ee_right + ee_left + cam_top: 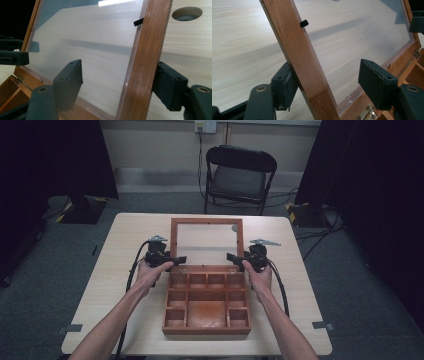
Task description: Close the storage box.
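A wooden compartment box (pixel 206 330) sits in the middle of the table, and its lid (pixel 207 221), a wooden frame around a clear pane, stands up at the back. My left gripper (pixel 175 260) straddles the lid's left rail (pixel 297 57) just above the hinge. In the left gripper view, the left gripper (pixel 328 82) is open, with one pad against the rail's outer face and the other off the pane (pixel 352 37). My right gripper (pixel 233 257) straddles the right rail (pixel 147 50) in the same way. In the right gripper view, the right gripper (pixel 120 80) is open.
The light wood table (pixel 125 270) has bare room on both sides of the box and a round cable hole (pixel 187 13) behind the lid. A black folding chair (pixel 240 175) stands beyond the far edge. Brass hinges (pixel 365 114) join lid and box.
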